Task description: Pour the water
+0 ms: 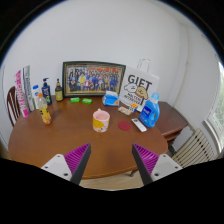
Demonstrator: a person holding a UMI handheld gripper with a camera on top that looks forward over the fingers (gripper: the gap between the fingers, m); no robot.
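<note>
Gripper view: cup [101,120] stands beyond the open, empty tool [112,158].

A round wooden table [60,140] fills the room's middle. At its far side a framed group photograph [93,78] leans on the white wall, a white gift bag [140,84] just beside it. Bottles [46,92] cluster near the frame's other end (labels too small to read). A radiator [196,147] stands off to one side.
</note>
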